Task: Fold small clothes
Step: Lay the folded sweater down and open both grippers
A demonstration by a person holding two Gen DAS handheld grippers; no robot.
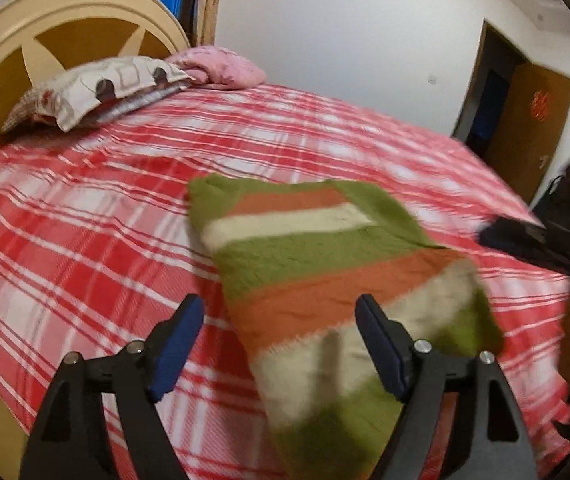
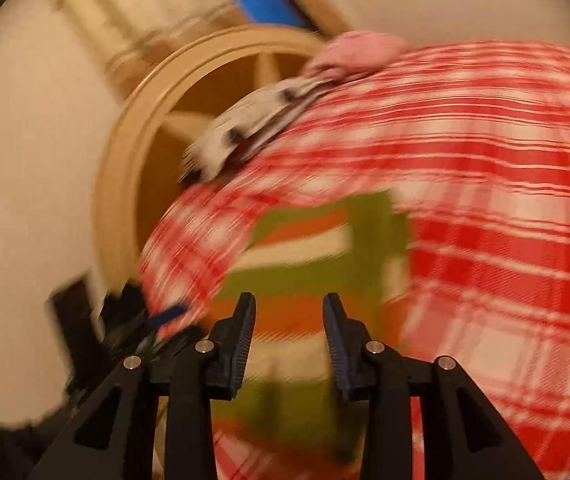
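- The striped garment (image 1: 325, 264) is fuzzy, matt knit cloth lying on the bedspread.
- The plaid bedspread (image 1: 85, 220) is thin woven cloth.
- The headboard (image 1: 45, 28), beyond the bedspread, looks like smooth painted wood.
- The left gripper (image 1: 279, 344) is matt black plastic with shiny metal pins.

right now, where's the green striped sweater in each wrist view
Left wrist: the green striped sweater lies centre to lower right on the red plaid bedspread, running down between the claw's fingers.
Right wrist: the sweater, blurred, sits at centre just ahead of the claw, with plaid on both sides.
Shared landmark: the pink pillow at the head of the bed, upper centre in both.
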